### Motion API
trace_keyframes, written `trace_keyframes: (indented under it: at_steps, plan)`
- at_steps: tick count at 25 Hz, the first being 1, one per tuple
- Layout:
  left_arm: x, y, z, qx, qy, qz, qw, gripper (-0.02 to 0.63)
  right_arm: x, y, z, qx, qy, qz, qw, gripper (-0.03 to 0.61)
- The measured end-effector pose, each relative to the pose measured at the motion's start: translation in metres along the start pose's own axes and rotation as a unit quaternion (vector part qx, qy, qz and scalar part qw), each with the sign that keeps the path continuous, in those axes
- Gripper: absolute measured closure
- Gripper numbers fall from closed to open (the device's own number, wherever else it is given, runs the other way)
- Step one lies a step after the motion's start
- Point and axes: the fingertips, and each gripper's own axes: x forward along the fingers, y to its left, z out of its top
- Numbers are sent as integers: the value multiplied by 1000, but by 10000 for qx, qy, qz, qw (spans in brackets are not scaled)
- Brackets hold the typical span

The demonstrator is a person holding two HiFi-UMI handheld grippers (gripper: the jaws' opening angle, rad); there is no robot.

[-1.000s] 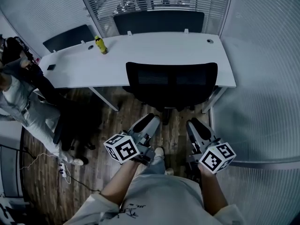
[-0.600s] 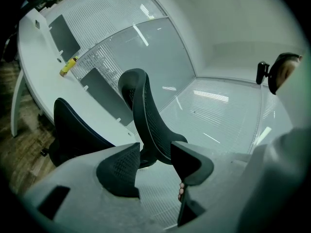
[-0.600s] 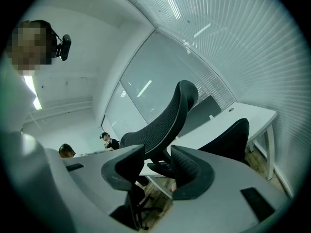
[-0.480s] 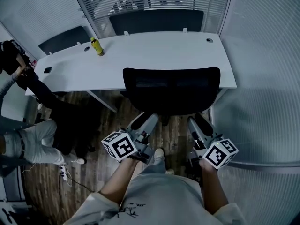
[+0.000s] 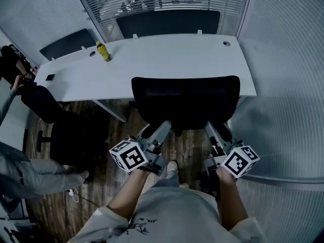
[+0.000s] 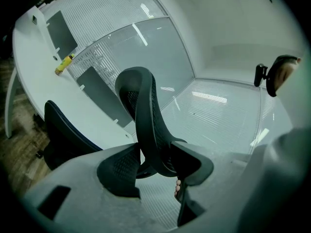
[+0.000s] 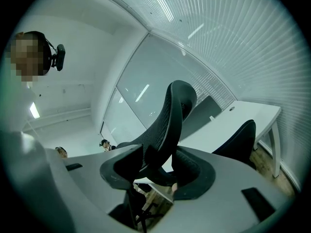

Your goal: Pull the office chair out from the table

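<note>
The black mesh office chair (image 5: 185, 97) stands tucked at the white table (image 5: 167, 59), its backrest facing me. My left gripper (image 5: 161, 127) reaches the backrest's lower left edge and my right gripper (image 5: 215, 129) the lower right edge. In the left gripper view the backrest's curved rim (image 6: 146, 120) runs between the jaws of the left gripper (image 6: 155, 166). The right gripper view shows the other rim (image 7: 172, 120) between the jaws of the right gripper (image 7: 160, 166). Both pairs of jaws have just been opening and stand wide around the rim without clamping it.
A yellow bottle (image 5: 104, 51) and a small dark item (image 5: 50, 77) lie on the table's left part. Two more dark chairs (image 5: 169, 22) stand beyond the table. Another black chair (image 5: 45, 103) and a person (image 5: 30, 168) are at the left. A ribbed glass wall (image 5: 283, 85) runs close on the right.
Both grippers moved forward until their tips sit under the backrest's lower edge, and their jaws spread wider. The person at the left has shifted down toward the lower left corner.
</note>
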Motion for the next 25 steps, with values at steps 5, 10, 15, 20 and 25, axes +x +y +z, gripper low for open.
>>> trace_keyframes:
  at_steps: [5,10,15,20,25]
  plan:
    - [1,6,-1,10,26,4,10000,419,11,-1,0,-8,7,50,10000,416]
    - [0,4,-4,46,22,-34,10000,480,9,0,-5,141,5,139,9998,440]
    - [-4,5,-11,16,15,52,10000,488,3,-3,-11,324,3,147,9994,453]
    - [-2,10,-11,-61,38,93,9999,492,6,-6,-13,418,45,145,9990,457]
    - [-1,16,-12,-91,36,122,9999,492,10,-9,-16,471,89,174,9987,459]
